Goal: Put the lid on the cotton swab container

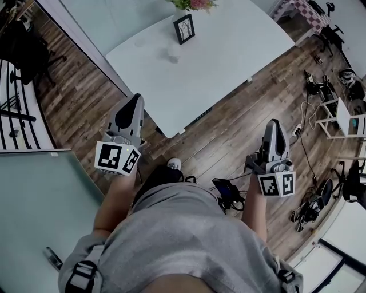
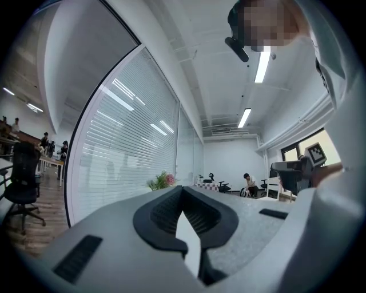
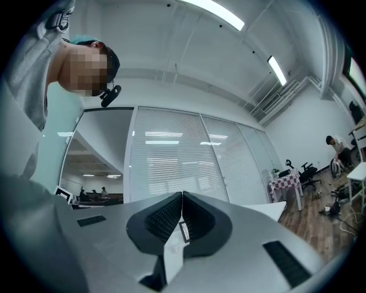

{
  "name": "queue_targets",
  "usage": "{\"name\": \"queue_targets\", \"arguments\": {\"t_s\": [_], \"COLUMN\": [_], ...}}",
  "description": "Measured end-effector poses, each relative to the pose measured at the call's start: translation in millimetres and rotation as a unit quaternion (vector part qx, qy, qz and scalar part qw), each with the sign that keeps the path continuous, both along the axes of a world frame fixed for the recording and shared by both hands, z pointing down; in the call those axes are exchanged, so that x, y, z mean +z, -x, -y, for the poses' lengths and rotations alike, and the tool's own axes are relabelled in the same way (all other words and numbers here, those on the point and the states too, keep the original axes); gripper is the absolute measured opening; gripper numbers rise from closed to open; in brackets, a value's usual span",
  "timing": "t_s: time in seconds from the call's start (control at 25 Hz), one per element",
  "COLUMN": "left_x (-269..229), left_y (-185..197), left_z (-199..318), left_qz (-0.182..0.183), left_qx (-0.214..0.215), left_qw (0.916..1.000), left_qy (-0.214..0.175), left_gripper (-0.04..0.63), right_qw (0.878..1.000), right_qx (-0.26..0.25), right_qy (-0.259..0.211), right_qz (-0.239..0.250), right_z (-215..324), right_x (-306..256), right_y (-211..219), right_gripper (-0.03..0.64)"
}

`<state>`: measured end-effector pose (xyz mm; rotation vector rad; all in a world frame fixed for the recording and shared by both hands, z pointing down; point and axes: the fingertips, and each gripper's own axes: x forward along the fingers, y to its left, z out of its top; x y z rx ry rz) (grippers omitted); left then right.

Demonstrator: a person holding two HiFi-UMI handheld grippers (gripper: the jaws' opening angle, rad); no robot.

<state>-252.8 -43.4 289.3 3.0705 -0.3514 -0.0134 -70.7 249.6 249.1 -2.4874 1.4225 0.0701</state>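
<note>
A small, clear, round thing (image 1: 173,55) stands on the white table (image 1: 229,63) near a black picture frame (image 1: 184,28); it is too faint to tell whether it is the cotton swab container. No lid can be made out. My left gripper (image 1: 136,101) is held over the wood floor just short of the table's near corner, shut and empty. My right gripper (image 1: 273,123) hangs over the floor to the right, also shut with nothing in it. In the left gripper view the jaws (image 2: 182,189) meet, and in the right gripper view the jaws (image 3: 182,195) meet too.
Flowers (image 1: 193,4) stand at the table's far edge. A glass partition (image 1: 40,194) lies at the left. Cables and gear (image 1: 320,86) litter the floor at the right beside a white shelf (image 1: 346,117). A black office chair (image 1: 23,51) stands at the far left.
</note>
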Motion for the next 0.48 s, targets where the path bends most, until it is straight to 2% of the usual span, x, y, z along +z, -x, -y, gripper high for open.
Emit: {"name": "queue_targets", "arguments": {"t_s": [0.48], "left_x": [12], "left_y": [-62], "left_z": [36], "left_qz": [0.008], "left_qx": [-0.01], "left_qw": [0.9998], "left_qy": [0.015], "left_gripper": [0.005], "right_qw": [0.999], "right_qx": [-0.028], "right_qy": [0.038], "right_qz": [0.017], "right_z": [47], "right_x": [17], "right_y": [-68], "right_gripper": [0.026]}}
